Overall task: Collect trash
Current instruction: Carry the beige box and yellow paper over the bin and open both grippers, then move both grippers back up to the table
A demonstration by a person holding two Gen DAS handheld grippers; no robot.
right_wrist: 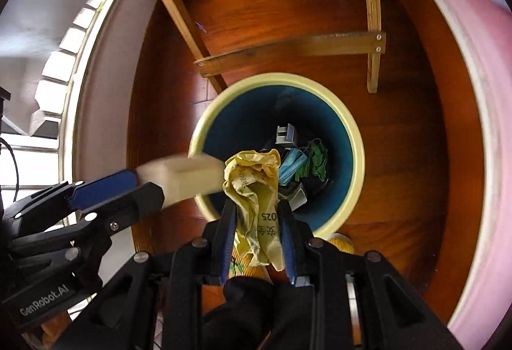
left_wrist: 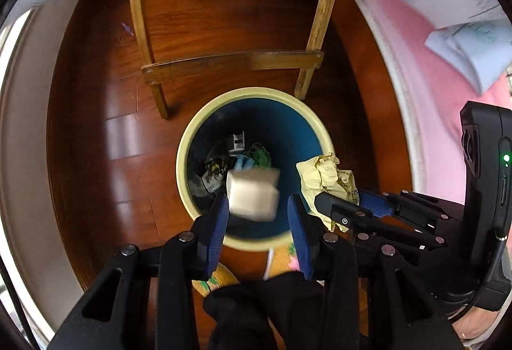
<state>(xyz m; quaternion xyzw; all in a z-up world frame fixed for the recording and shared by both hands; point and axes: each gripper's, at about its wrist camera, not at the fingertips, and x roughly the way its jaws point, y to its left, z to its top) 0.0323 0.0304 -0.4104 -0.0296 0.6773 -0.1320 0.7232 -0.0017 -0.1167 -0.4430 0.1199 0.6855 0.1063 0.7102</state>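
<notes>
— Two grippers above the bin [left_wrist: 184,158]?
— Yes. Left gripper [left_wrist: 257,215] spread apart, white block [left_wrist: 252,194] blurred between its fingers over the bin's near rim. Right gripper [right_wrist: 257,241] clamped on yellow paper [right_wrist: 256,190].

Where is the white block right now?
In the left wrist view the white block sits blurred between the spread fingers of the left gripper, above the open trash bin, left of the crumpled yellow paper that the right gripper pinches.

"GenRobot.AI" on left tongs [right_wrist: 150,190], "025" on yellow wrapper [right_wrist: 256,190]
</notes>
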